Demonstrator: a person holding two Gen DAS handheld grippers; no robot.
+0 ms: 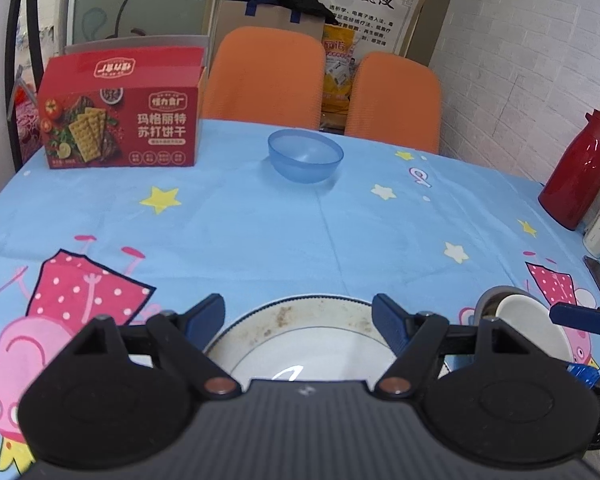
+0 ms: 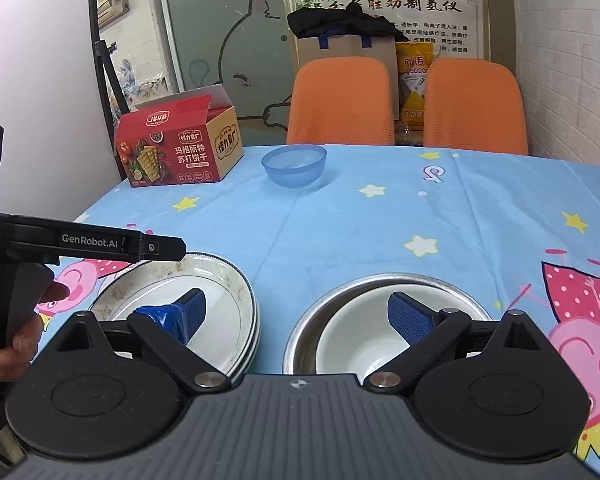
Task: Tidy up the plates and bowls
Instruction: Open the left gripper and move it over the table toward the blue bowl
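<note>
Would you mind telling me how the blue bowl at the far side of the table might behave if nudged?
The blue bowl looks like thin translucent plastic, so probably light and easily slid. Its rounded underside may let it rock or tip. The tablecloth could add some grip.

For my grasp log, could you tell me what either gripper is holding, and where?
Nothing: left gripper and right gripper are both open and empty.

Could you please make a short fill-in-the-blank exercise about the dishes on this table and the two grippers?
1. The white bowl sits inside a bowl made of ____.
2. The blue plastic bowl stands at the far side of the table, to the right of the red ____ box.
3. The left gripper hovers over the stacked plates, and its jaws are ____.
4. The right gripper holds ____.

Missing words: metal; cracker; open; nothing
</note>
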